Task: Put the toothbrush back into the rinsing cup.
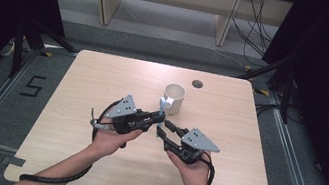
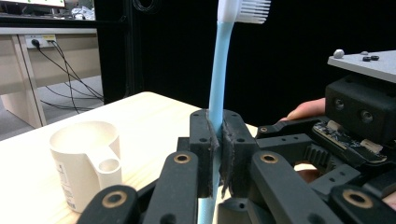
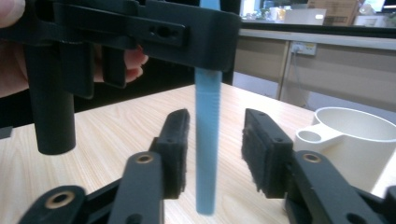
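Observation:
A light blue toothbrush (image 2: 218, 70) with a white bristle head stands upright, and my left gripper (image 2: 218, 140) is shut on the middle of its handle. In the high view the left gripper (image 1: 161, 117) holds the toothbrush (image 1: 164, 105) just in front of a white mug (image 1: 173, 98). My right gripper (image 3: 219, 149) is open, one pad on each side of the lower end of the handle (image 3: 207, 140), with a gap on both sides. In the high view the right gripper (image 1: 165, 127) sits right below the left one.
The mug (image 3: 350, 140) stands upright on the light wooden table (image 1: 104, 77), its handle turned toward the grippers. A round cable hole (image 1: 197, 84) lies near the far edge. Dark curtains flank the table; shelving stands beyond it.

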`<state>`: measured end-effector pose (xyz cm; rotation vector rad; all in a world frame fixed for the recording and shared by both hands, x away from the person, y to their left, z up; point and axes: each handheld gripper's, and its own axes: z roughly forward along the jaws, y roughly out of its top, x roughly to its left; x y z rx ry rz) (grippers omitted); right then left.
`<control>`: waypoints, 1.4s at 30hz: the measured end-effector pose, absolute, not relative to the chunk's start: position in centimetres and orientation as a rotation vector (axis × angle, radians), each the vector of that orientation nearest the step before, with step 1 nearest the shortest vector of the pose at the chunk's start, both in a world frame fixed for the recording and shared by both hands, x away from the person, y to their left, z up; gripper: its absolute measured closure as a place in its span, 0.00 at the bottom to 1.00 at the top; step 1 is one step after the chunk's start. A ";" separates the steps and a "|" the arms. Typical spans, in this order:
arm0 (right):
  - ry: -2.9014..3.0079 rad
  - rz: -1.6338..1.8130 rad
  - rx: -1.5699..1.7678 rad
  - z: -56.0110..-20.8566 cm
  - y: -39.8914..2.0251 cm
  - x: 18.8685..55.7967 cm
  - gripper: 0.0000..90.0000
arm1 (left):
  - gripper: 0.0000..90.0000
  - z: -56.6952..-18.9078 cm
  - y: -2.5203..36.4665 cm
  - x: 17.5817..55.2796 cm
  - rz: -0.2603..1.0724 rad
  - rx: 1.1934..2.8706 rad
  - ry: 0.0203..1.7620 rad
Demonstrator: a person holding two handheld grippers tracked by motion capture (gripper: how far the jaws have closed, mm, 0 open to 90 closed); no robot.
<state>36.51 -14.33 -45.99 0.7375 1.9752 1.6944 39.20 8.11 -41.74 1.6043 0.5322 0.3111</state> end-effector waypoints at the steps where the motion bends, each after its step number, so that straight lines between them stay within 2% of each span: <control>1: 1.958 1.691 0.725 -46.0 -14.4 36.6 0.66 | 0.93 -41.7 8.2 39.3 0.315 1.608 0.531; 29: 1.862 1.518 0.982 -48.7 -20.7 34.8 0.63 | 0.93 -40.9 9.5 41.2 0.389 1.556 0.561; 42: 1.833 1.519 0.997 -49.3 -21.4 34.4 0.64 | 0.93 -40.7 9.3 42.0 0.414 1.541 0.553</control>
